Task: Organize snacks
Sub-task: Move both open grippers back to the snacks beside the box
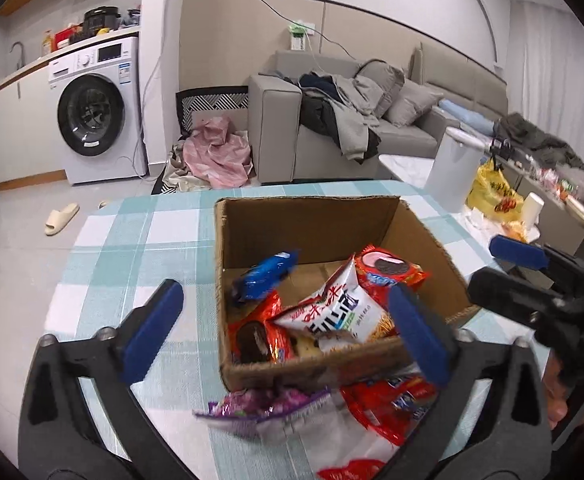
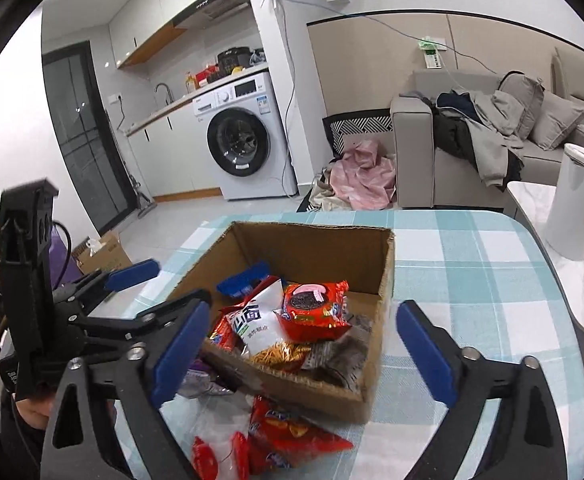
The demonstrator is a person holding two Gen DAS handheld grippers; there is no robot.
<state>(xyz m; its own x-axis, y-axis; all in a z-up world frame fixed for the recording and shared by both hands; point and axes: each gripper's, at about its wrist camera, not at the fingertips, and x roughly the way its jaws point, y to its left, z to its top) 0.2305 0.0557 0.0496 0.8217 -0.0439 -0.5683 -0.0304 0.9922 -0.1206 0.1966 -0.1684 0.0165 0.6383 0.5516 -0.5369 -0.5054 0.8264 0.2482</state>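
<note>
Left wrist view has the cardboard box point(image 1: 323, 264) sitting on the bench point(image 1: 132, 240), which is covered in a teal-and-white checked cloth, toward the middle and closer to the near edge. The left gripper point(image 1: 288, 332) has its blue fingers point(image 1: 152, 330) spread wide with nothing between them, one out over the cloth to the left of the box, the other in front of the box's near right corner.

Inside the box there's a blue cookie pack point(image 1: 266, 276) leaning on the left wall, a white noodle snack bag point(image 1: 331, 312) in the middle, a red cookie pack point(image 1: 387, 272) behind it, and another red pack point(image 1: 260, 336) at the near left corner.

Just outside the near wall, on the cloth, lie a purple-and-white bag point(image 1: 268, 408) and a red snack bag point(image 1: 387, 404).

Right wrist view shows the right gripper point(image 2: 301, 348) also wide open and holding nothing, hovering over the near side of the box point(image 2: 315, 248). The red snack bag point(image 2: 292, 432) sits on the cloth between its fingers point(image 2: 423, 348), and a clear bag with red print point(image 2: 220, 444) lies just left of it. The left gripper point(image 2: 164, 284) pokes in from the left edge.
</note>
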